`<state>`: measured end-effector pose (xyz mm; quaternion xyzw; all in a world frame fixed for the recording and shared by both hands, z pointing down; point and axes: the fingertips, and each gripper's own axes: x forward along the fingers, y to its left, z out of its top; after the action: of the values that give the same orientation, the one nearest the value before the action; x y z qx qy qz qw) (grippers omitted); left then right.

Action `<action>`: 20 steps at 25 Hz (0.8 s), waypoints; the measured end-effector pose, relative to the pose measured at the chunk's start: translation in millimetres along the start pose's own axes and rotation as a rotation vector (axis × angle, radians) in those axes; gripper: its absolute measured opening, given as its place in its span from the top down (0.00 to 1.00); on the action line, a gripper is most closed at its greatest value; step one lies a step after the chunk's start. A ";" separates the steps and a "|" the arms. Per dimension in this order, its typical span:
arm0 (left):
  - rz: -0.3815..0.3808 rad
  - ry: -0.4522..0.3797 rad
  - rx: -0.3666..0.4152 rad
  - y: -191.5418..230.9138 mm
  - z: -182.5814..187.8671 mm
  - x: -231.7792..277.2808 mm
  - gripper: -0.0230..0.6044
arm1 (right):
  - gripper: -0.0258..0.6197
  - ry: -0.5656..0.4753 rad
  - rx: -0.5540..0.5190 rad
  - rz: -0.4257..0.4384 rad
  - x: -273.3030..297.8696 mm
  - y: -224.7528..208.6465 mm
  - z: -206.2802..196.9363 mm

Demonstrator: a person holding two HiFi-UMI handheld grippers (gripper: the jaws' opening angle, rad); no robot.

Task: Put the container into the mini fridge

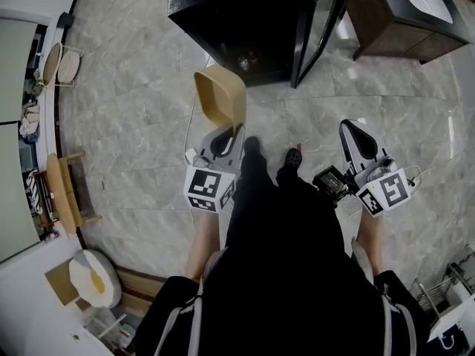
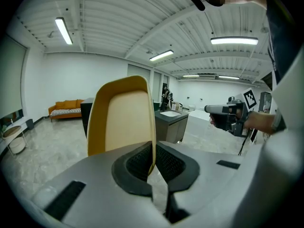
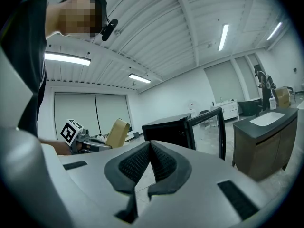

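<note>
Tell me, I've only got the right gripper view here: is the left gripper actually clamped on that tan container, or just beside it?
Observer: Clamped. The left gripper view shows the left tongs shut on one thin side wall of the container.
Operator: Anything inside it?
Observer: No. That view looks into its open side, and the inside is bare.
Operator: How does it sit relative to the fridge?
Observer: In the head view the mini fridge stands on the floor ahead of the person. Its door is swung open at its right. The container is short of the opening, over bare floor.
</note>
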<state>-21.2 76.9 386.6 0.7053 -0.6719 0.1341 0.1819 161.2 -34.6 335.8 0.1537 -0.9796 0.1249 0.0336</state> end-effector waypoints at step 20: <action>-0.247 0.310 0.273 88.4 -53.4 126.8 0.90 | 0.93 -0.035 -0.023 -0.176 96.7 1.2 26.1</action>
<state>-98.6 -16.6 496.3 0.7711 -0.5202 0.3074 0.2008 68.2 -68.4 320.3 0.2410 -0.9641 0.1077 0.0289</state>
